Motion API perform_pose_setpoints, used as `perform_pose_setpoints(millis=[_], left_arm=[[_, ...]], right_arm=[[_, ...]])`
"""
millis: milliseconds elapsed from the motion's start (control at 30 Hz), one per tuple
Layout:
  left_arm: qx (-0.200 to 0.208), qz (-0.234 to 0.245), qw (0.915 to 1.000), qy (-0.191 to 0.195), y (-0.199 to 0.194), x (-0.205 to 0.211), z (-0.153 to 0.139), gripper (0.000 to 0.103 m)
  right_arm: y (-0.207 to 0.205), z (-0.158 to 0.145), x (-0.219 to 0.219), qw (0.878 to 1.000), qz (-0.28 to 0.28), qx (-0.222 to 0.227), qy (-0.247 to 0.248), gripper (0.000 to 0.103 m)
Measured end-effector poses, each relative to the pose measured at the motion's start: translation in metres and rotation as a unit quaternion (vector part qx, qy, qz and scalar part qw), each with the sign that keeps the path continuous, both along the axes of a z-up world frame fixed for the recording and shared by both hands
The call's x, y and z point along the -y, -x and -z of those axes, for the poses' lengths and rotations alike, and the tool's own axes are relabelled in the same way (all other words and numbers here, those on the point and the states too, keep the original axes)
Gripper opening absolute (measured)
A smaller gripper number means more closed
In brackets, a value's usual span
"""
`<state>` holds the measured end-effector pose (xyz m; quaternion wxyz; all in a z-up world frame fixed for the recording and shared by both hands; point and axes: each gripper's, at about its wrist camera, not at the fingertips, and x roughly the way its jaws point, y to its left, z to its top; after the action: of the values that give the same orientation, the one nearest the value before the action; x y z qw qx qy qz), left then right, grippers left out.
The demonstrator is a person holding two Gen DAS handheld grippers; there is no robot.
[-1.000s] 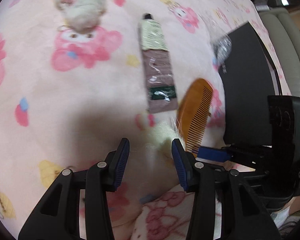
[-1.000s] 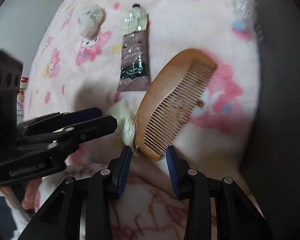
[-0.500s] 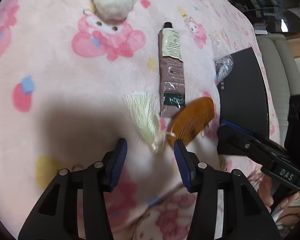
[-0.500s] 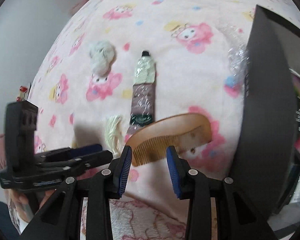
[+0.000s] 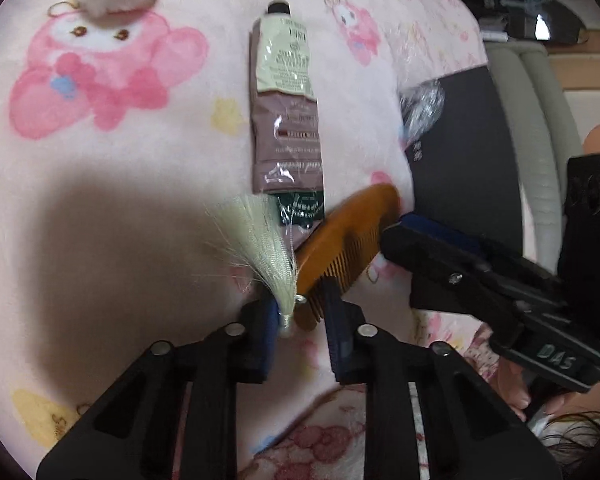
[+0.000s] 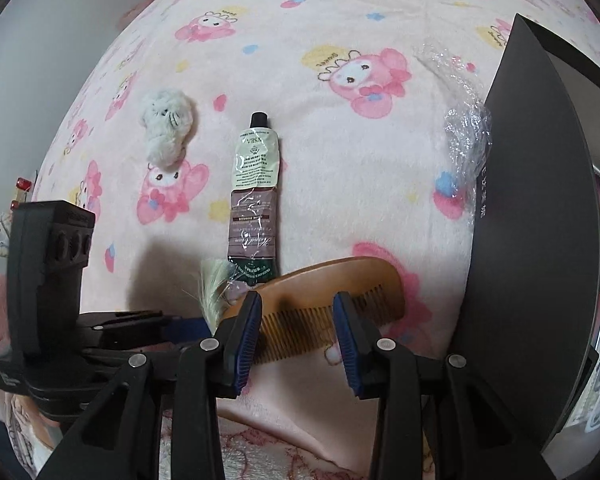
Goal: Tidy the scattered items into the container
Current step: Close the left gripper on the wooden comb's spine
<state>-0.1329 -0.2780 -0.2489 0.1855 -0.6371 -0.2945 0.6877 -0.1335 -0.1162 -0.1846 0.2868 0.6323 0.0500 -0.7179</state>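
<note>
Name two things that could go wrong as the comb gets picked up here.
The left gripper is closing on the tip of the comb beside its tassel; so thin a hold might slip. The tassel lies over the tube, so lifting could drag the tube along the blanket.

comb point(image 6: 332, 292) before tube point(image 6: 255, 196), box point(image 6: 536, 240) right

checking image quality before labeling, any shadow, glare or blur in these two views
Left wrist: a dark shadow covers the blanket beside the tassel; glare on the tube; comb slightly blurred. Right wrist: sharper, fisheye-curved, glints on the plastic wrap.
</note>
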Motion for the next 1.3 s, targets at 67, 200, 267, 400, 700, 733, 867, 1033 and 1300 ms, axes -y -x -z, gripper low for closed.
perform_pose_setpoints(millis=[67,200,267,400,700,733,867,1033,1300], left_arm=[[-0.017,-0.010,0.9997,0.013,-0.008,0.008,-0.010,0.013],[-0.038,-0.047,0.9965,0.057,-0.030,0.039,-0.028,0.013],[-0.040,-0.071,0.9936,0.078,-0.040,0.060,-0.033,0.014],[-0.020,-0.109,0.9893,0.094,-0.053,0.089,-0.027,0.029],[-0.017,-0.176,0.9824,0.060,-0.048,0.070,-0.002,0.043],[-0.019,-0.180,0.9814,0.064,-0.050,0.068,-0.002,0.043],[-0.024,-0.195,0.9785,0.062,-0.049,0.067,-0.002,0.043],[-0.031,-0.199,0.9757,0.086,-0.054,0.076,-0.014,0.043],[-0.006,-0.186,0.9779,0.094,-0.058,0.073,-0.001,0.043]], right_arm=[[0.000,0.000,0.000,1.000,-0.001,-0.001,-0.003,0.033],[0.000,0.001,0.000,1.000,0.002,0.002,0.001,0.033],[0.002,0.000,-0.001,1.000,0.007,0.003,0.004,0.033],[0.011,0.006,0.001,1.000,0.020,0.015,0.014,0.033],[0.018,0.033,0.033,0.996,-0.033,0.072,0.042,0.035],[0.018,0.033,0.034,0.996,-0.037,0.070,0.041,0.035],[0.014,0.031,0.041,0.996,-0.045,0.065,0.037,0.036],[-0.007,0.020,0.052,0.990,-0.102,0.086,0.046,0.035],[0.012,0.028,0.047,0.994,-0.082,0.065,0.041,0.036]])
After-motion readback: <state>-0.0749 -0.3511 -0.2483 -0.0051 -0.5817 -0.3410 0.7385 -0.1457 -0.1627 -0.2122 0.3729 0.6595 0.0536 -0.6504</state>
